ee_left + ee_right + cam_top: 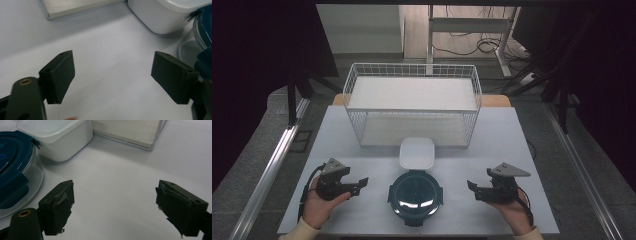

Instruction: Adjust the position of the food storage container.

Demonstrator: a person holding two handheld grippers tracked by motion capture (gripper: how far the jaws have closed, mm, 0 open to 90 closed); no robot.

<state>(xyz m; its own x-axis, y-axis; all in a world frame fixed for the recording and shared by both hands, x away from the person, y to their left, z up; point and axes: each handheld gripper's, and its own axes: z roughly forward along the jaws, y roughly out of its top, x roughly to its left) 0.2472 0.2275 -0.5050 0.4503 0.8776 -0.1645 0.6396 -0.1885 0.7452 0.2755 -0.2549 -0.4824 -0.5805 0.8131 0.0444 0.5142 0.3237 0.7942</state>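
A round glass container with a dark blue clip lid (415,193) sits near the table's front edge, between my two grippers. Touching its far side is a white square lidded box (417,153). My left gripper (361,184) rests to the left of the round container, open and holding nothing; its own view shows the white box (165,15) and the blue lid (203,27) at the right. My right gripper (472,188) lies to the right of the container, open and holding nothing, with the blue lid (11,157) and white box (57,137) at its left.
A white wire basket (412,102) with two shelves stands at the back middle of the white table (507,145). Bare tabletop lies between each gripper and the container. Desk legs and cables are on the floor beyond.
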